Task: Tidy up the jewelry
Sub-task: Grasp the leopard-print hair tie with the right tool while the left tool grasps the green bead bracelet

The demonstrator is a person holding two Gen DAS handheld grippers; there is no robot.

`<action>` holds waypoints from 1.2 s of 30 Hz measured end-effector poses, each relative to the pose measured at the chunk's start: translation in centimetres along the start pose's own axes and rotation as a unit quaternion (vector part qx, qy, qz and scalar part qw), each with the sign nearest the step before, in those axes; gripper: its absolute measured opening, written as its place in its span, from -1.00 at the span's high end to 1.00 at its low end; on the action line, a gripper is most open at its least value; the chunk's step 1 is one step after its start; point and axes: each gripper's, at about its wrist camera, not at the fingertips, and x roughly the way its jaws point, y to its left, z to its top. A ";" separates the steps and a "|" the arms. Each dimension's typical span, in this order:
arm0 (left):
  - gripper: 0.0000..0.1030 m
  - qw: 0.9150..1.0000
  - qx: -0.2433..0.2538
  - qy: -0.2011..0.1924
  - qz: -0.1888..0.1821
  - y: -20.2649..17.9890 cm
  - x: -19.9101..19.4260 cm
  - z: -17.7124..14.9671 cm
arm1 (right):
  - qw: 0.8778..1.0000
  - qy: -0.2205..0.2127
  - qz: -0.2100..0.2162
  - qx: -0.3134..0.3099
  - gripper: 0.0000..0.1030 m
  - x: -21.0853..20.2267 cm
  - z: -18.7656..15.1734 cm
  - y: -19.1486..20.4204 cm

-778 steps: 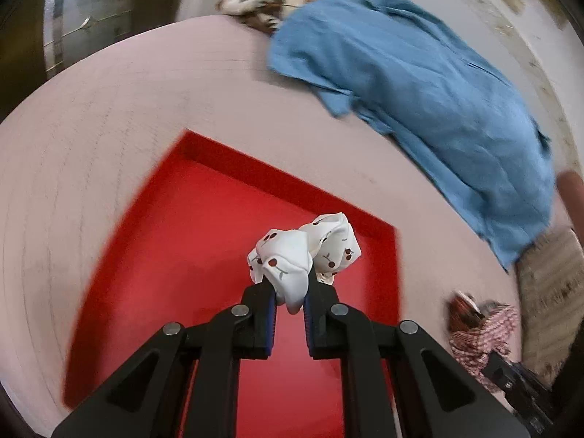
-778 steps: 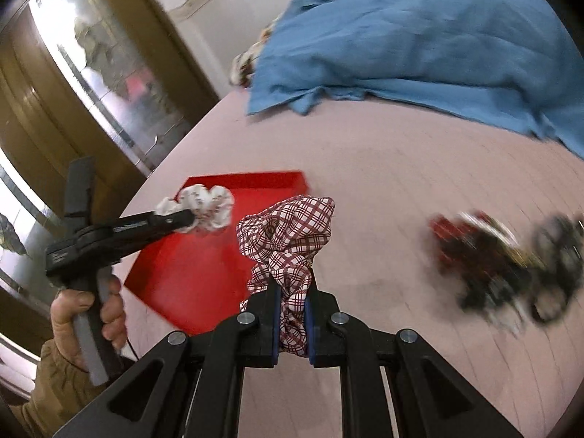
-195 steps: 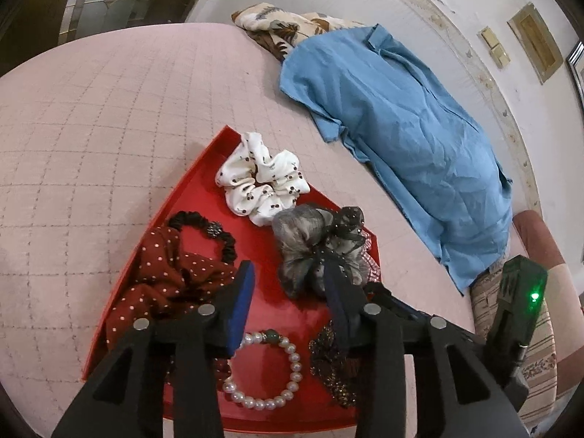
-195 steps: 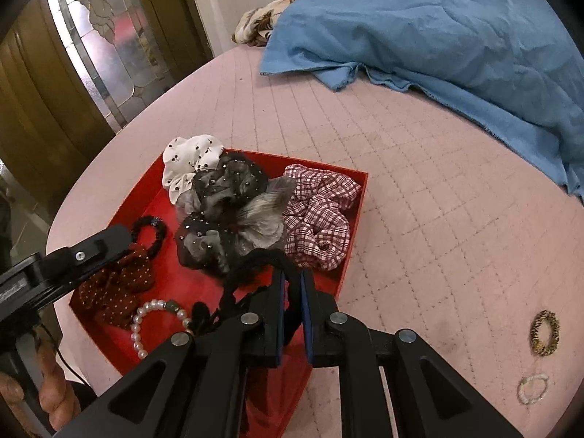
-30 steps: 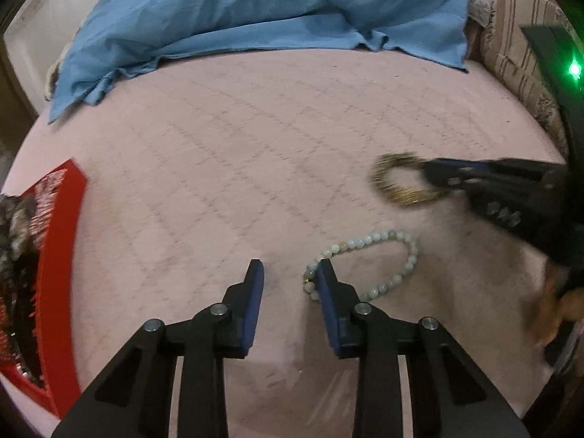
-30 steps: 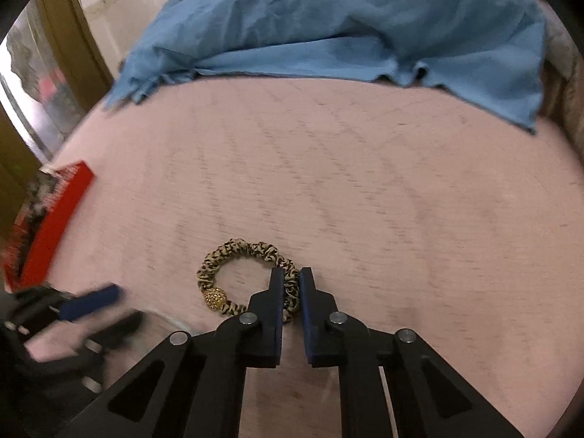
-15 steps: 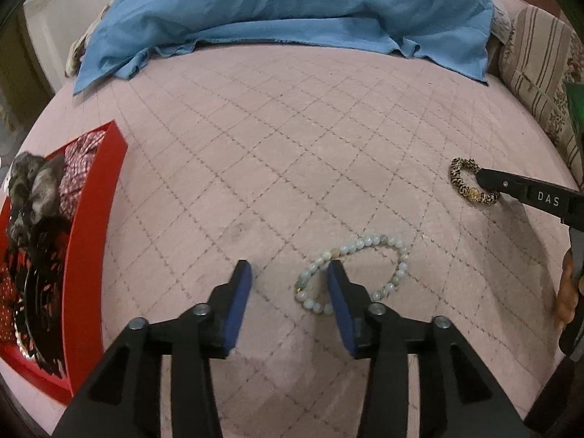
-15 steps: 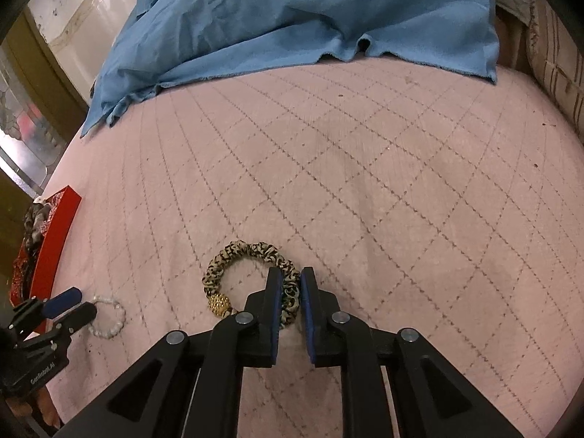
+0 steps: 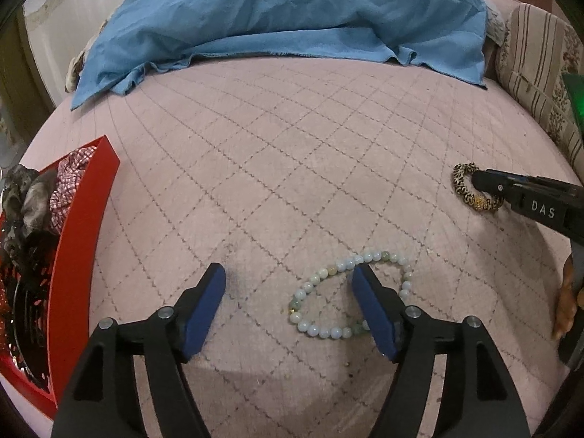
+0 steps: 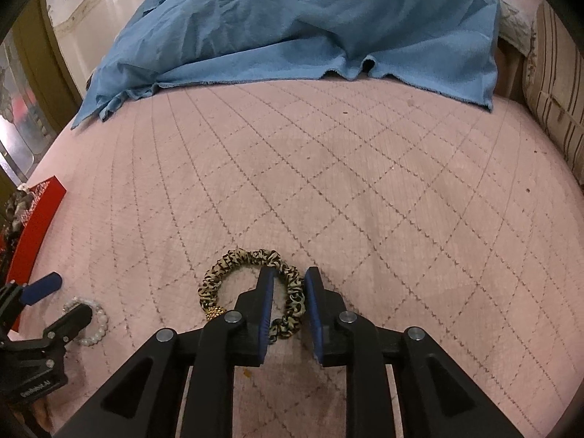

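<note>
Straddling a pale green beaded bracelet (image 9: pixel 352 295) and a leopard-print fabric hair tie (image 10: pixel 252 288) on the pink quilted bed (image 10: pixel 365 189), the left claw (image 9: pixel 288 281) gapes wide and the right claw (image 10: pixel 288 292) stands slightly parted, each apparently needing to clench before carrying to the red tray (image 9: pixel 78 241).

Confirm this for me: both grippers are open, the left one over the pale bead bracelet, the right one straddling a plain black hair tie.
Not quite. The right gripper straddles a leopard-print hair tie, not a plain black one, as the right wrist view shows. The rest holds: both are open, and the left gripper is over the pale bead bracelet.

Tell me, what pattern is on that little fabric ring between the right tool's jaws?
Leopard print, tan with black spots, on the fabric ring; clearest in the right wrist view.
</note>
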 end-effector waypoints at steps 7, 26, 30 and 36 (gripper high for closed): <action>-0.28 1.000 0.004 0.007 -0.005 -0.3 -0.3 -0.2 | 1.000 0.001 -0.015 -0.015 0.63 0.2 0.1 0.4; 0.89 0.996 -0.033 0.028 -0.076 0.2 -4.3 -1.2 | 0.997 -0.063 0.027 -0.030 0.84 -3.0 -0.5 2.7; 0.89 0.996 -0.035 0.011 -0.075 0.8 -6.2 -1.4 | 0.995 -0.080 0.044 -0.027 0.84 -4.6 -1.0 3.7; 0.89 0.996 -0.033 -0.017 -0.078 1.5 -9.2 -1.6 | 0.995 -0.091 0.047 -0.015 0.84 -6.6 -2.7 4.7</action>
